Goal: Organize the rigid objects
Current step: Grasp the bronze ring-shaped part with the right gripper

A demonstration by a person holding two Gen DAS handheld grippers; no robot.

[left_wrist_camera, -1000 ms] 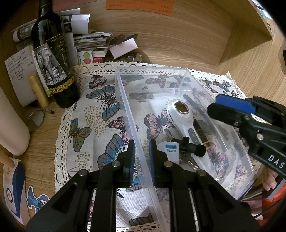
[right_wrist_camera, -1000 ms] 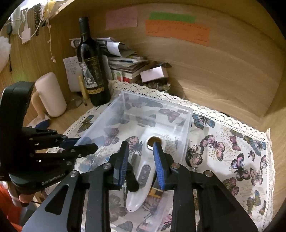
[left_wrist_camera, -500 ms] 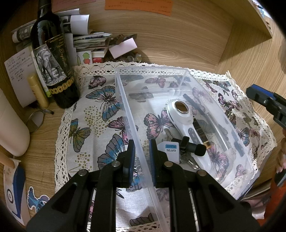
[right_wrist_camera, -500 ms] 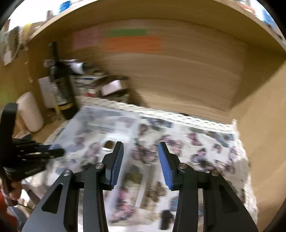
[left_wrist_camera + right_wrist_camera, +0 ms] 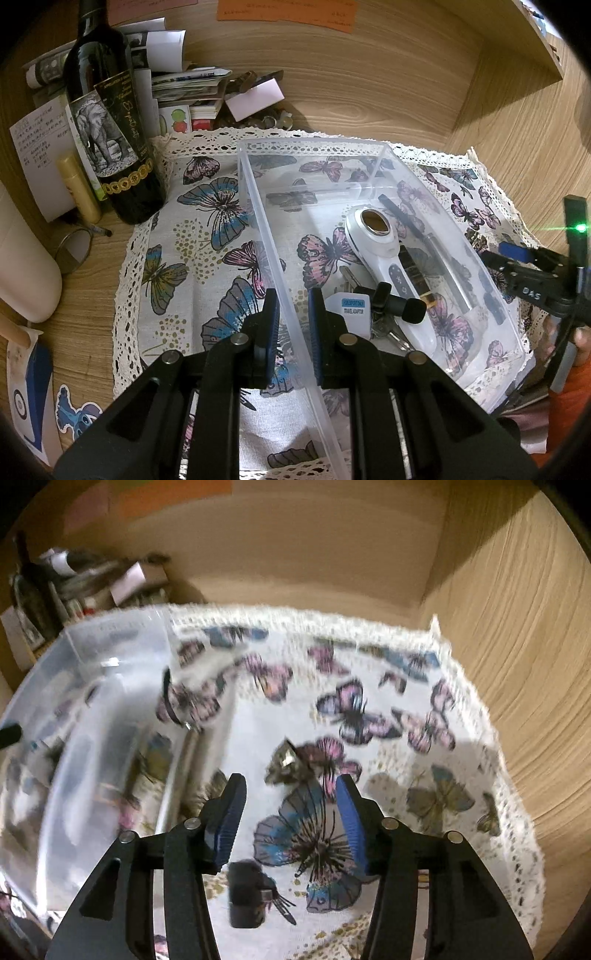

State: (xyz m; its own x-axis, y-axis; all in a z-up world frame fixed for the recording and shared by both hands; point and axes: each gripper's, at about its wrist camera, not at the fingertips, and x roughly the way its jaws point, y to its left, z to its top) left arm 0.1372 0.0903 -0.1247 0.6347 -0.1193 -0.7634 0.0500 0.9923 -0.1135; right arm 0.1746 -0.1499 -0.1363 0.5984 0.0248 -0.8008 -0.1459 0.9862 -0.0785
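A clear plastic box (image 5: 332,147) stands on the butterfly cloth. My left gripper (image 5: 291,325) is shut on the box's near left wall. Inside lie a white handheld device (image 5: 384,254), a white travel adaptor (image 5: 352,308), a small black microphone (image 5: 400,304), keys and a dark pen. My right gripper (image 5: 290,821) is open and empty, low over the cloth right of the box (image 5: 85,716). A small shiny dark object (image 5: 286,766) lies just ahead of its fingers. A black USB-like piece (image 5: 247,895) lies below them. The right gripper also shows in the left wrist view (image 5: 517,258).
A wine bottle (image 5: 110,122) stands left of the box, with stacked papers and booklets (image 5: 188,92), a yellow tube (image 5: 79,188) and a white cylinder (image 5: 22,266). Wooden walls close the back and right side (image 5: 517,664). The lace-edged cloth (image 5: 424,701) spreads right of the box.
My right gripper has left the box, swung right and down over the cloth, and opened wider. My left gripper has kept its hold on the box wall.
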